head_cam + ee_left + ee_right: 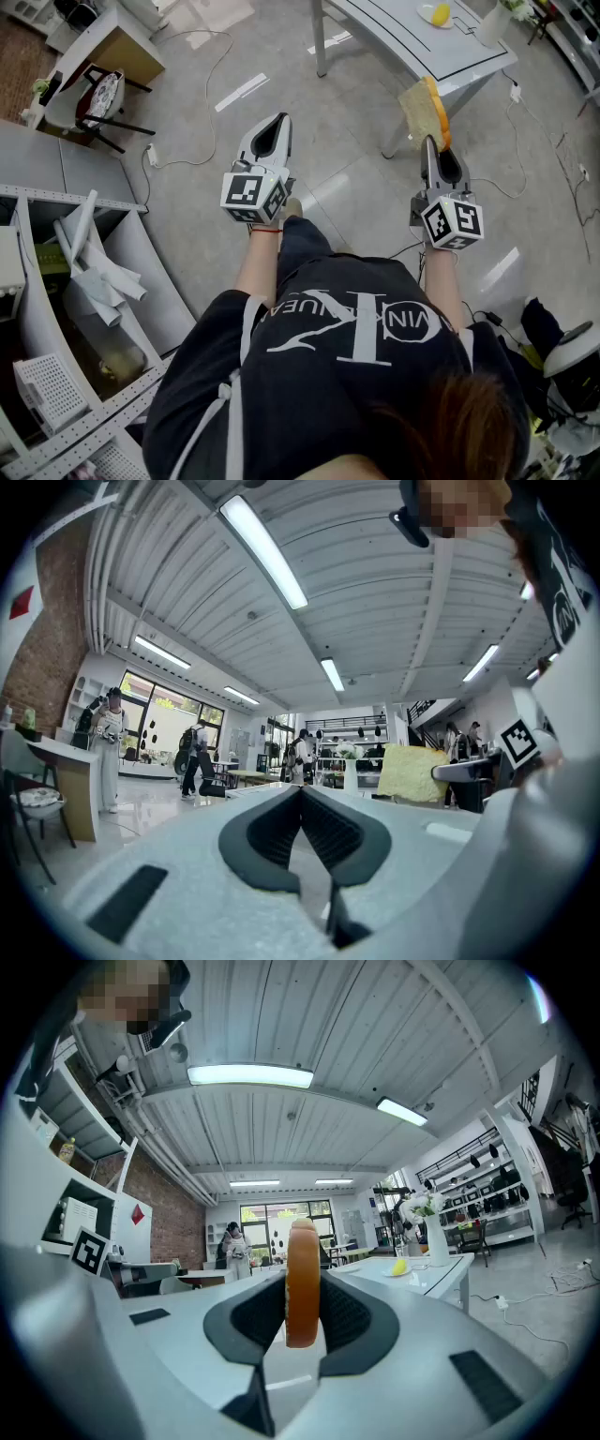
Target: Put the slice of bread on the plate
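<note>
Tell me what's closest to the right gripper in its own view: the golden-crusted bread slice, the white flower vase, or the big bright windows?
1. Golden-crusted bread slice, gripped between the right gripper's jaws.
2. White flower vase, off to the right.
3. Big bright windows, far back, centre.

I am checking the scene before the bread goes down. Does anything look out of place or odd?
Nothing is spilled or broken. The right gripper holds the bread slice upright on its edge, over the floor, short of the white table. One oddity: the plate there already carries a small yellow thing.
</note>
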Available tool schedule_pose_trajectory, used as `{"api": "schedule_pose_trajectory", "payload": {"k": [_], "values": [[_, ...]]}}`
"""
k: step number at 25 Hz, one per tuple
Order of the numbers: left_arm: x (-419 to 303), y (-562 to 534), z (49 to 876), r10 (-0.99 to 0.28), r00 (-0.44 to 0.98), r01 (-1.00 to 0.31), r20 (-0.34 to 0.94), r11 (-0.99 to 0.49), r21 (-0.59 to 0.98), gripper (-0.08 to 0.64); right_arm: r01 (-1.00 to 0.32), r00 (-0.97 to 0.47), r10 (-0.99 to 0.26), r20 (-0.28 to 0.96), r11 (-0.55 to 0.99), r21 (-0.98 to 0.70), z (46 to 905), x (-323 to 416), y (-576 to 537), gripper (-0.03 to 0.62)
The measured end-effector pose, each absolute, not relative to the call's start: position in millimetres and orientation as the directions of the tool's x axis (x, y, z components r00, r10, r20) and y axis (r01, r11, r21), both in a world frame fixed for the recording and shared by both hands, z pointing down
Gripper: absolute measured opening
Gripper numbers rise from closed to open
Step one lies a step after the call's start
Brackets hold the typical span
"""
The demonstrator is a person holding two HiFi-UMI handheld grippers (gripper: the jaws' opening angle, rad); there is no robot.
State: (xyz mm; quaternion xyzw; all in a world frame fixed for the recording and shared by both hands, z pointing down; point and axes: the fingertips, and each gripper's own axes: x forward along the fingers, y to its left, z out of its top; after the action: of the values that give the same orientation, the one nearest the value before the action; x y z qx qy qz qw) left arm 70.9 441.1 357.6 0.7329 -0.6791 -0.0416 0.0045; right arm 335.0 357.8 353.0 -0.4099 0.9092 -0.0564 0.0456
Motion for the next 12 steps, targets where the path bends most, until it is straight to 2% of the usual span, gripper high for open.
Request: {"api": "schedule_pose_trajectory", "payload": {"k": [12], "values": [[67.2, 435.7, 351.8, -0.996, 0.062, -0.996, -0.064, -0.066, 0.058, 0.009, -0.735, -0.667, -0.744, -0.037, 0.666, -0.124, 354.8, 334.4, 352.0, 0.089]]}}
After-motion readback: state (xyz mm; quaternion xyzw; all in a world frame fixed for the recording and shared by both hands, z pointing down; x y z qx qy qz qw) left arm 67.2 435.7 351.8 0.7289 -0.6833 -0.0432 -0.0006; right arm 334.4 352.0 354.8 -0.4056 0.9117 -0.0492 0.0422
